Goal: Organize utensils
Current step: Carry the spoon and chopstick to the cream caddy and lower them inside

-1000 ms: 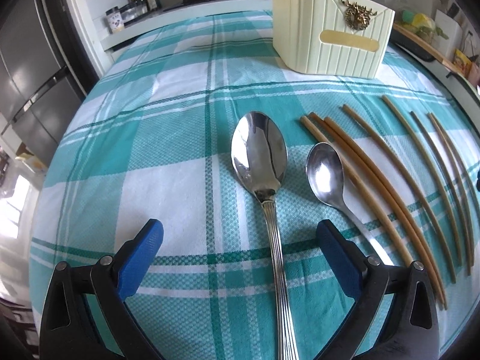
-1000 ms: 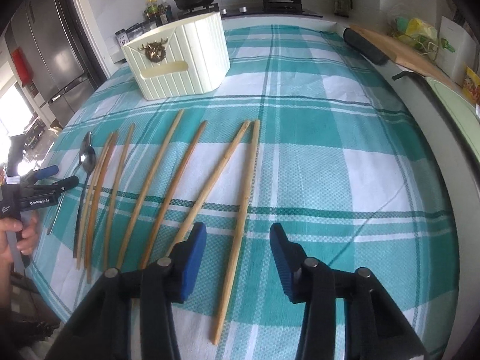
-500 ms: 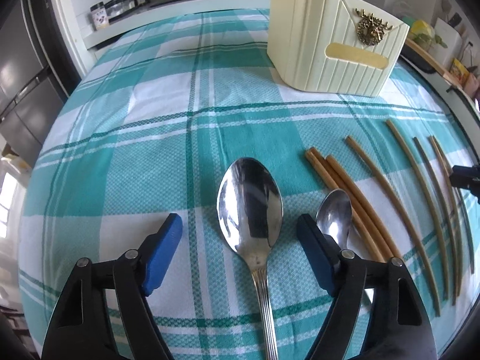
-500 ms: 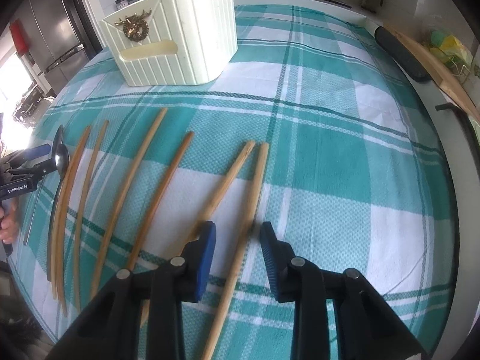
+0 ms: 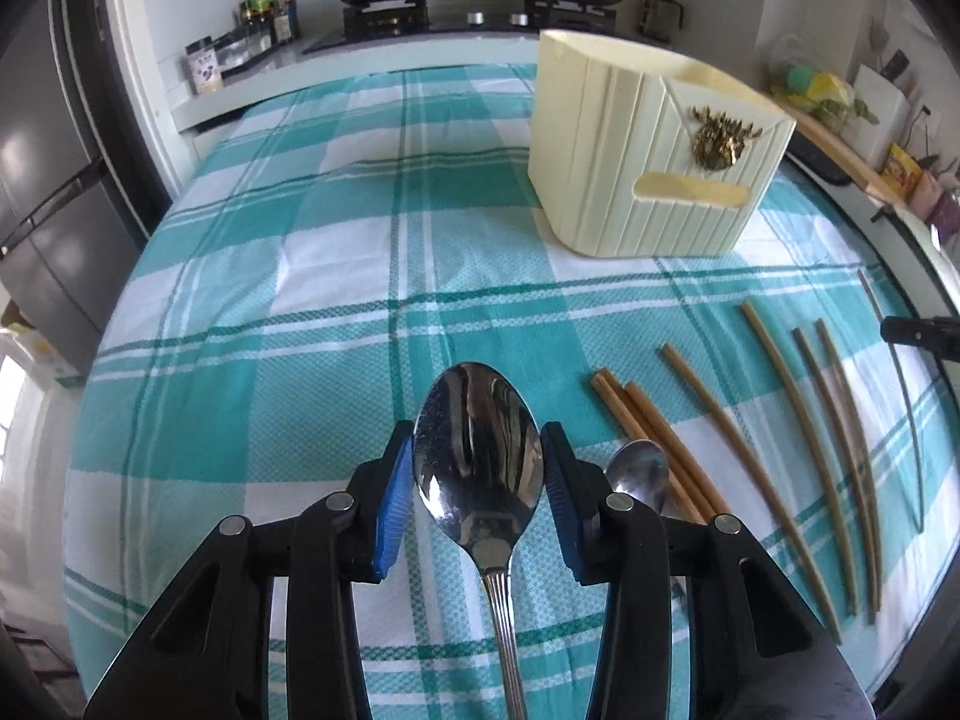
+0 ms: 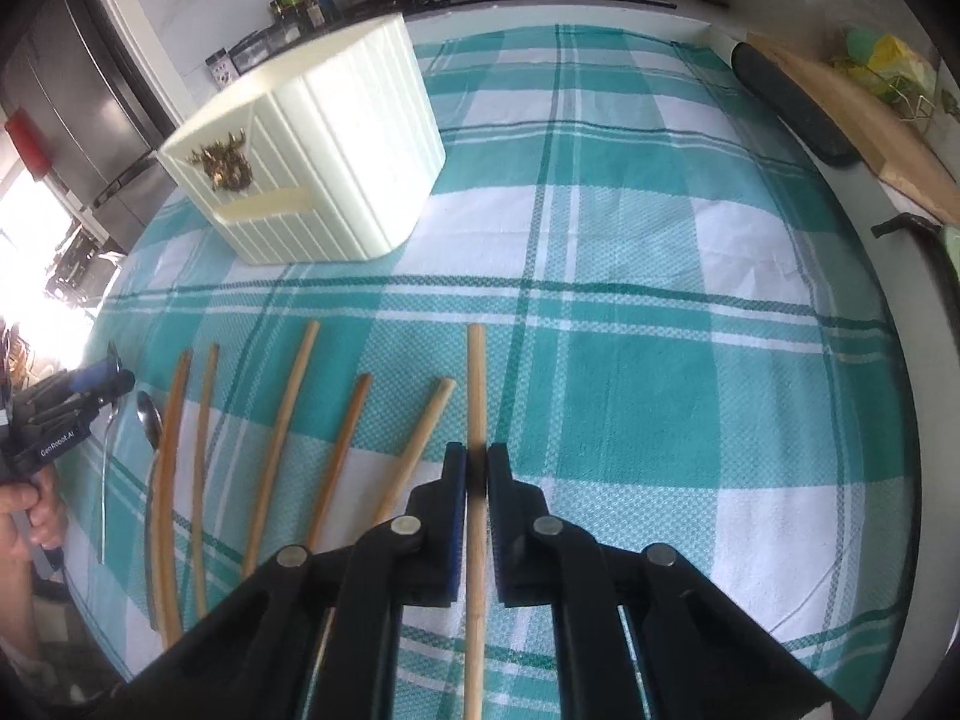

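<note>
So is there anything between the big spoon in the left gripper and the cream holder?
Nothing visible. The left gripper, jaws closing, has the large spoon between its pads, and only bare checked cloth lies between it and the cream utensil holder. The chopsticks lie off to the right.

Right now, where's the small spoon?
In the left wrist view, the small spoon lies on the cloth just right of the left gripper, between the big spoon and the chopsticks.
</note>
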A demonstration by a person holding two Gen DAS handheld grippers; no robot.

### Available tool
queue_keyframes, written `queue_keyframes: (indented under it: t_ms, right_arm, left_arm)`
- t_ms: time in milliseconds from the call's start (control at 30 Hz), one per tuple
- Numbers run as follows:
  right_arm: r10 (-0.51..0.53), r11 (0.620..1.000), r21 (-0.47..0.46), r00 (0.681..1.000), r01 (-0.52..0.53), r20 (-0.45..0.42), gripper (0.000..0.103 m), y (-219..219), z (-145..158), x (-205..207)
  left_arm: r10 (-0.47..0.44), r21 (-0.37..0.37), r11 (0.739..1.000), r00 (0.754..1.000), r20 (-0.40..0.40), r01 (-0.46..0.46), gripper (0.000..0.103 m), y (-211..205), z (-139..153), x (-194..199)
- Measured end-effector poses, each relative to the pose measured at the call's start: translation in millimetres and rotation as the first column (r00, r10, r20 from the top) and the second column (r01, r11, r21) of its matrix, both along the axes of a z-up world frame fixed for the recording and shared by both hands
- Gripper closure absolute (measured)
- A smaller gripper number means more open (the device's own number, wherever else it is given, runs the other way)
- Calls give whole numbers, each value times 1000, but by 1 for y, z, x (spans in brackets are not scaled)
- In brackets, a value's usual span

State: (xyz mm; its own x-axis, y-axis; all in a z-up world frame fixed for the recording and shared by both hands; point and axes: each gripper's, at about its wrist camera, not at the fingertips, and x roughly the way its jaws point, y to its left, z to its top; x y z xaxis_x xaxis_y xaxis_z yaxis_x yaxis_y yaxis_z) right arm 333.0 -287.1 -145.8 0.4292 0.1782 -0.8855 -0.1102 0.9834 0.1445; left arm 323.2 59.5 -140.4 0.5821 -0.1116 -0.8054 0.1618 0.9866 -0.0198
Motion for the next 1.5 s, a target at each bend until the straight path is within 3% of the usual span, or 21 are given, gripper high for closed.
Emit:
queue_keyframes:
  t_ms: [200, 400, 733, 1000, 1233, 1400, 1500]
  right_arm:
    - [-7, 999, 51, 991, 0, 133, 96, -2, 58, -33]
    - [19, 998, 56, 961, -36, 277, 96, 8, 113, -75]
    - [20, 998, 44, 904, -43, 427, 96, 26, 158, -89]
    - [22, 996, 60, 866, -60, 500, 96, 45, 199, -48]
    - [35, 996, 43, 805, -75, 592, 96, 73, 245, 17]
    - [43, 997, 22, 763, -74, 645, 96, 91, 254, 66]
    - [49, 997, 15, 790, -74, 611, 96, 95, 236, 100]
  left_arm:
    - [4, -69, 998, 996, 94, 3, 61, 12, 48, -24]
    - [1, -124, 992, 985, 170, 21, 61, 17, 88, -40]
    - [0, -180, 983, 974, 226, 42, 62, 21, 123, -41]
    - [-13, -265, 961, 968, 251, 82, 62, 23, 179, -1]
    - [-18, -287, 951, 949, 315, 114, 62, 0, 229, 62]
    - [-15, -290, 950, 949, 316, 111, 62, -26, 229, 108]
    - [-23, -288, 952, 966, 258, 100, 62, -42, 209, 133]
